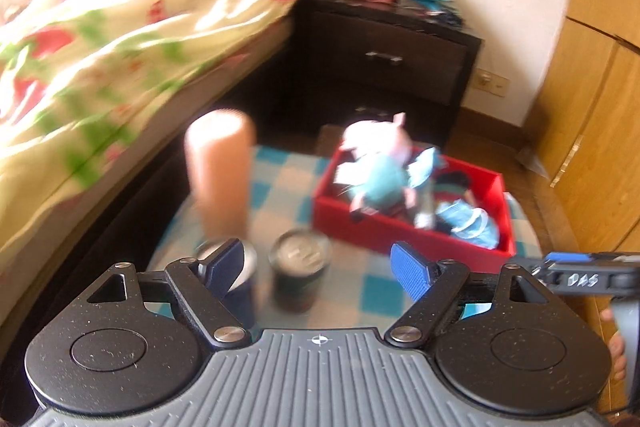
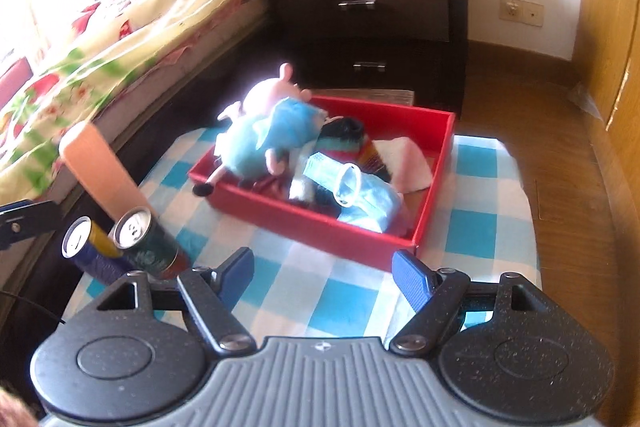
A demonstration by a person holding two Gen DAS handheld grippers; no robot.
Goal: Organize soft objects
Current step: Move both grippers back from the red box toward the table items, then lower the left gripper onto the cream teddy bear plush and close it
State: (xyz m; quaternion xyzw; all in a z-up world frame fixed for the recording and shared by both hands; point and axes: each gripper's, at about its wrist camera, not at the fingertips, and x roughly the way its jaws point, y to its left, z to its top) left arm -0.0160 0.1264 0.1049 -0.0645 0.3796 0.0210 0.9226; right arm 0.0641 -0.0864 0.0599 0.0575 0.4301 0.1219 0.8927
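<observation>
A red box [image 2: 340, 233] [image 1: 400, 233] sits on a blue-and-white checked cloth [image 2: 340, 303] [image 1: 360, 275]. In it lie a pink plush pig in blue [image 2: 272, 123] [image 1: 380, 167], a blue face mask [image 2: 360, 195] [image 1: 472, 223], a dark striped knit piece [image 2: 348, 139] and a white cloth [image 2: 412, 163]. My left gripper [image 1: 320, 267] is open and empty, above two cans. My right gripper [image 2: 324, 271] is open and empty, just in front of the box's near wall. The right gripper also shows at the left wrist view's right edge [image 1: 580, 275].
Two drink cans [image 2: 140, 243] [image 1: 300, 267] and a tall peach cylinder [image 2: 100, 171] [image 1: 220, 171] stand on the cloth's left side. A bed with a floral quilt [image 2: 100, 39] lies left. A dark nightstand [image 2: 368, 7] stands behind the box. A wooden wardrobe [image 2: 608, 27] is at right.
</observation>
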